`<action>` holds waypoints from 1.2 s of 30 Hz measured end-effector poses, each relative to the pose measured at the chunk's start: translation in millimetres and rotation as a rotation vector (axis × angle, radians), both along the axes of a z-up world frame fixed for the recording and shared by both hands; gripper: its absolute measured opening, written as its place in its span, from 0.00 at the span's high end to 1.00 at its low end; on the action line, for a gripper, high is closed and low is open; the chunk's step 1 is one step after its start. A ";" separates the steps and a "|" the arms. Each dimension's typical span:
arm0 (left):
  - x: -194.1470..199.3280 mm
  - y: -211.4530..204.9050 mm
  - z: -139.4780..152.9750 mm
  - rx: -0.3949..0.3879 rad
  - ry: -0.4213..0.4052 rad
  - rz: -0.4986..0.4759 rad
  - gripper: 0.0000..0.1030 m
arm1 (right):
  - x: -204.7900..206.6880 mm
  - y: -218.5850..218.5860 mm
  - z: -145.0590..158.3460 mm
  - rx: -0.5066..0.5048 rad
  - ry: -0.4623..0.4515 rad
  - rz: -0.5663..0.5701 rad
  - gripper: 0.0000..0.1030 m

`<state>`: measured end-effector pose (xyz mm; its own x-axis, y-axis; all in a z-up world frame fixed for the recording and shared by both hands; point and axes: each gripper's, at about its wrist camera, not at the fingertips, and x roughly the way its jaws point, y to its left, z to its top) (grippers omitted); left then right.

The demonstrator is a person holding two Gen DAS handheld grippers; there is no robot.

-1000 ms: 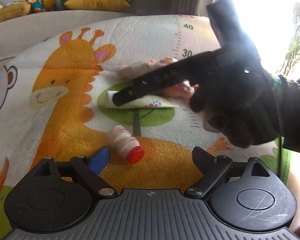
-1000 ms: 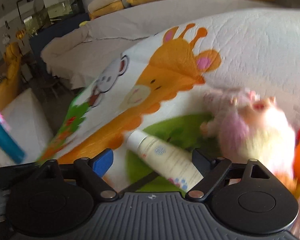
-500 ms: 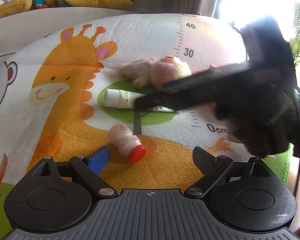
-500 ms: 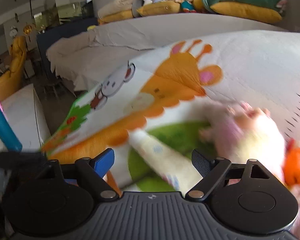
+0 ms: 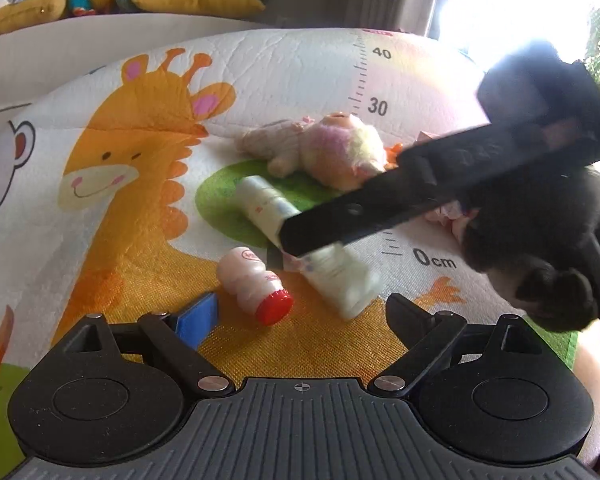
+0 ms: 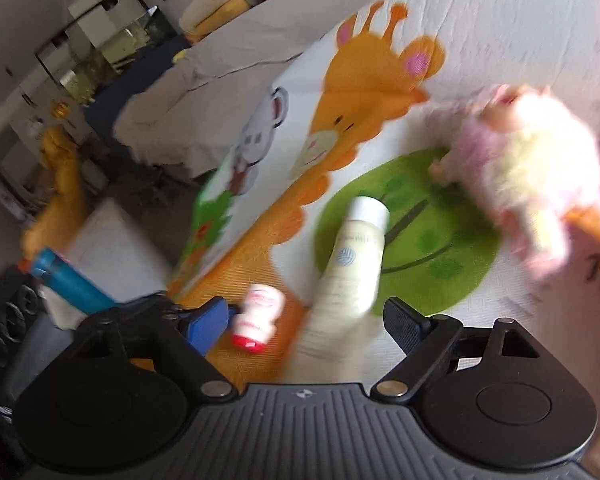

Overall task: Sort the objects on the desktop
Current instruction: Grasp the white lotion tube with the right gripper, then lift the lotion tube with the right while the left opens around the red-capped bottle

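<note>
Your right hand-held gripper (image 6: 304,322), fingers spread, straddles the lotion bottle (image 6: 350,258) at the play mat's (image 5: 300,80) middle; your left hand-held gripper (image 5: 296,312), also spread, faces the yogurt-drink bottle (image 5: 254,284).

The play mat (image 5: 284,76) is white, printed with an orange giraffe, a grey-and-white bear and a green tree. The lotion tube (image 5: 268,208) is cream; the small drink bottle (image 5: 252,280) pale pink with a red cap; the plush toy (image 5: 332,152) pink and yellow.
</note>
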<state>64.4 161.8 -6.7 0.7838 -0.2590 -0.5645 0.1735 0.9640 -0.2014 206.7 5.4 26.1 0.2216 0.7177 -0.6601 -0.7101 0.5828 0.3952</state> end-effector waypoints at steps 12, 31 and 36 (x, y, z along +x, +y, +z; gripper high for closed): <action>-0.4 0.1 0.2 0.004 0.001 0.002 0.08 | 0.7 31.6 -14.6 -0.114 -0.235 -0.151 0.51; 15.6 -3.6 7.1 0.091 -0.009 0.122 0.20 | -76.5 -54.5 -11.4 -0.215 -0.358 -0.098 0.62; 21.9 -8.6 2.9 0.156 0.019 0.160 0.40 | -90.5 -72.0 -13.2 -0.195 -0.369 -0.116 0.62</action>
